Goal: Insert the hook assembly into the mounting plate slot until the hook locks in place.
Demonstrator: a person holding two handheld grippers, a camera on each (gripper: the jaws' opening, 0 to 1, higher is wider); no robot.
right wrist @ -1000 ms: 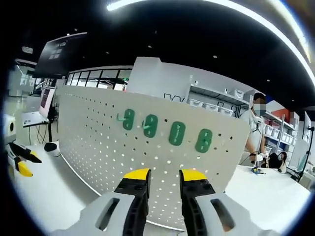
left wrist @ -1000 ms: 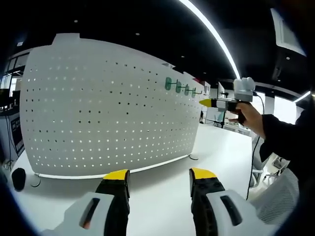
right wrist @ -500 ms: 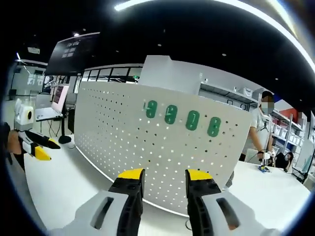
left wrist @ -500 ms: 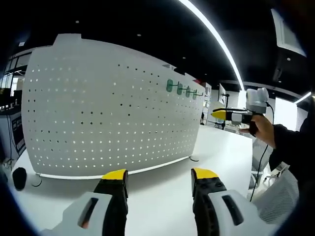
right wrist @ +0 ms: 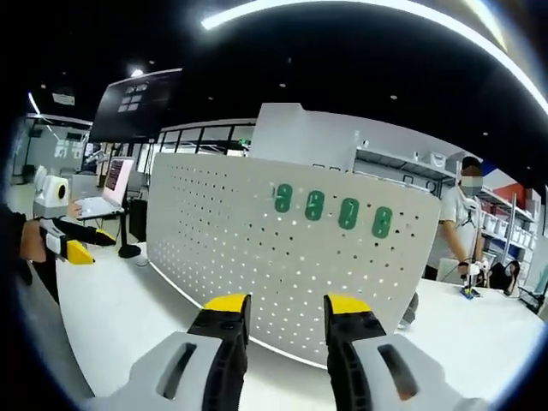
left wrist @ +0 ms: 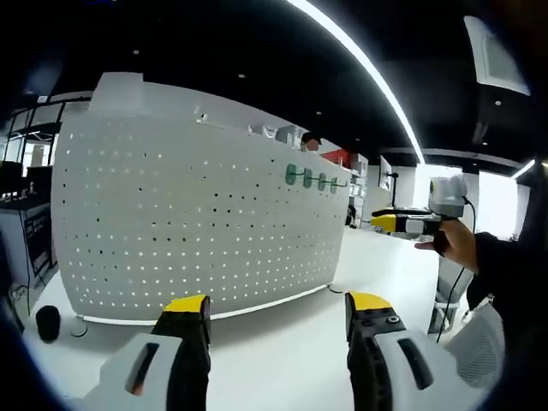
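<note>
Both grippers hang back, fingers spread and empty. Four green hook assemblies (right wrist: 330, 206) sit high on the white pegboard (right wrist: 257, 248), far right end. They look light, rigid plastic — pinch one by its flat body.
</note>
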